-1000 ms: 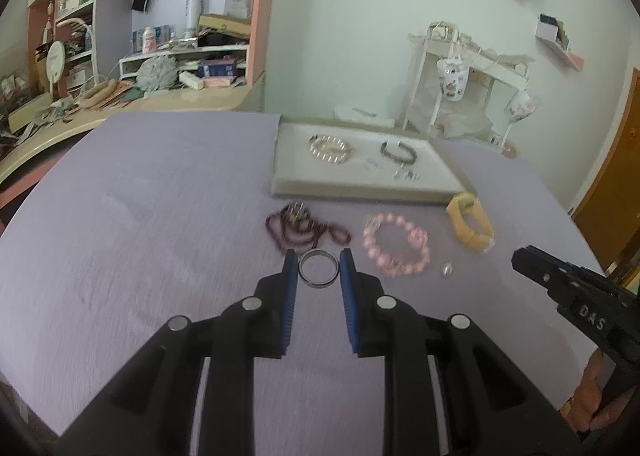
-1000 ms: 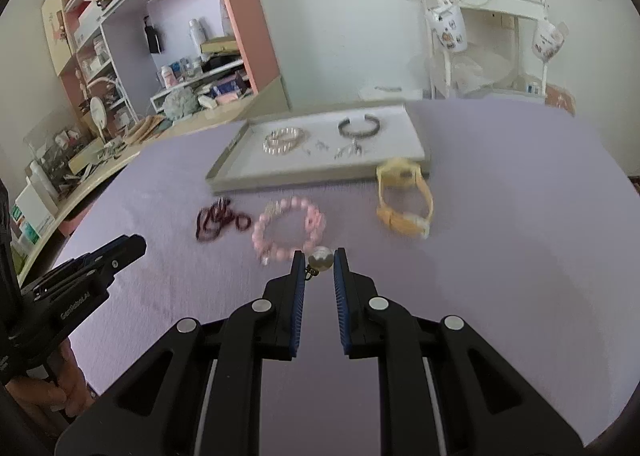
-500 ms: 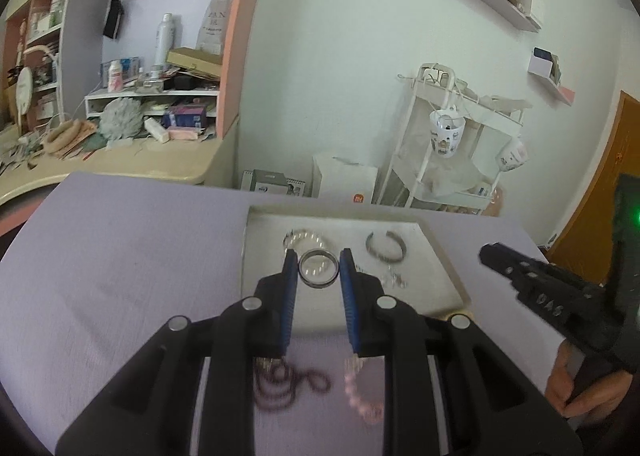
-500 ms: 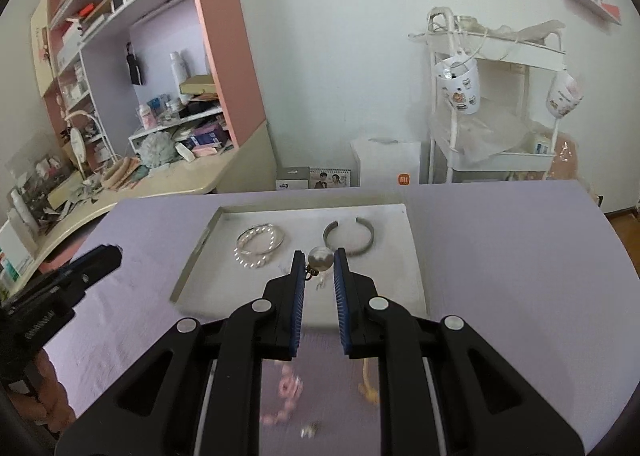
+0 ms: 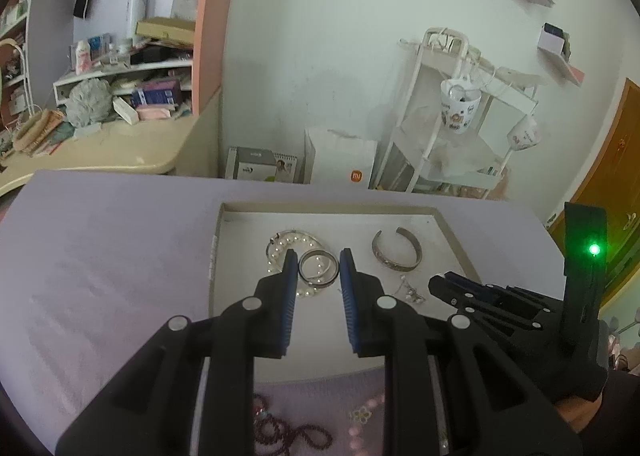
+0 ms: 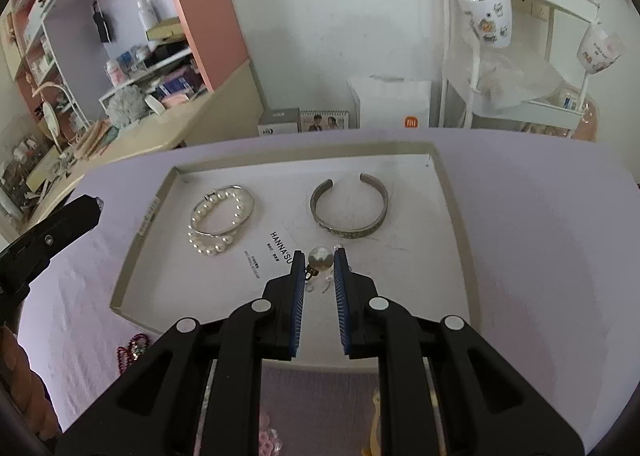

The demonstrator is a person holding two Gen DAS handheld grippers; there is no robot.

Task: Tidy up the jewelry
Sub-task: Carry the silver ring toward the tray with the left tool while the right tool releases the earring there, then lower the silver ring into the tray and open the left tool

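Note:
My left gripper (image 5: 319, 268) is shut on a silver ring (image 5: 318, 268) and holds it over the white tray (image 5: 216, 252), above the pearl bracelet (image 5: 280, 246). My right gripper (image 6: 320, 260) is shut on a pearl earring (image 6: 320, 258) above the tray's (image 6: 132, 256) front middle, over small silver earrings (image 6: 320, 286). The tray also holds a silver cuff bangle (image 6: 350, 207) and the pearl bracelet (image 6: 220, 219). The right gripper's body shows at the right of the left wrist view (image 5: 500, 304). The left gripper's tip shows at the left of the right wrist view (image 6: 52, 232).
The tray lies on a purple tablecloth (image 5: 100, 256). A dark red bead necklace (image 5: 288, 432) and a pink bead bracelet (image 5: 368, 412) lie on the cloth in front of the tray. A white rack with mugs (image 6: 488, 19) and cluttered shelves (image 6: 132, 67) stand behind the table.
Both grippers have risen from the cloth and moved forward over the tray, each still holding its piece. The beads on the cloth now lie beneath and behind the fingers.

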